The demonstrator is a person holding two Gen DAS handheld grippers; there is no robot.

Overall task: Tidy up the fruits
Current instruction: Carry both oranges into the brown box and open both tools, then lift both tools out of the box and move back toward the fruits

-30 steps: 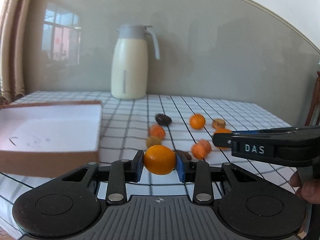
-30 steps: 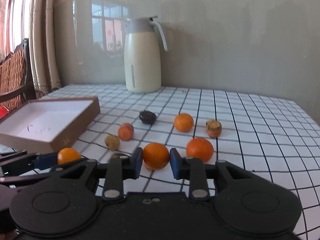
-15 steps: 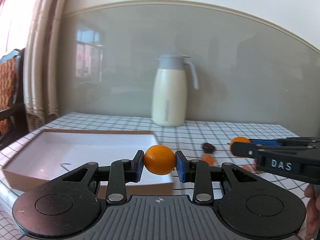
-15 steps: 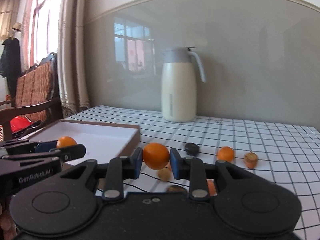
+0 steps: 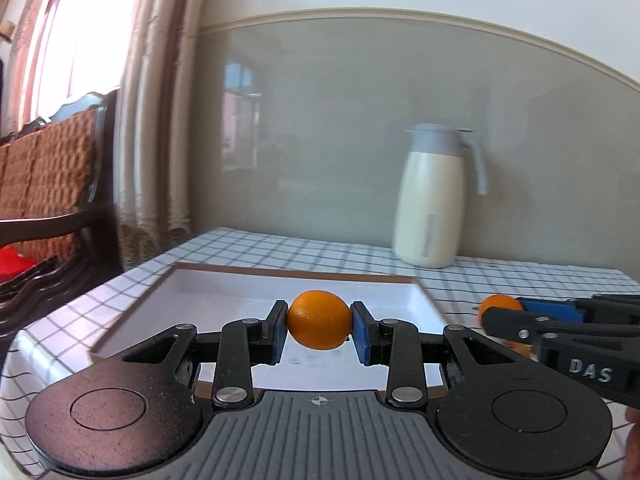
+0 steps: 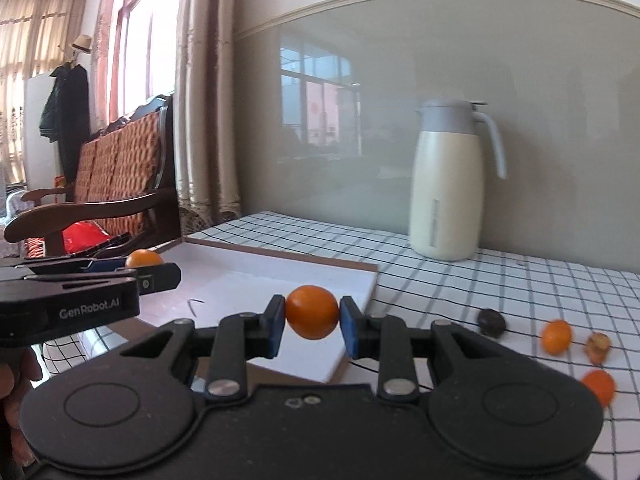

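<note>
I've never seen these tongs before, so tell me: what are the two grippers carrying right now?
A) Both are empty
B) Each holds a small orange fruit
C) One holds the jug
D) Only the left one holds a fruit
B: the left gripper is clamped on an orange fruit, and the right gripper on another orange fruit.

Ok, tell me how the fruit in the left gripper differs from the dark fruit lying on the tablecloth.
The orange is bright, smooth and round; the dark fruit is brownish-black and wrinkled. The orange is clamped in the left gripper above the box; the dark fruit lies loose on the tablecloth. The orange looks larger.
</note>
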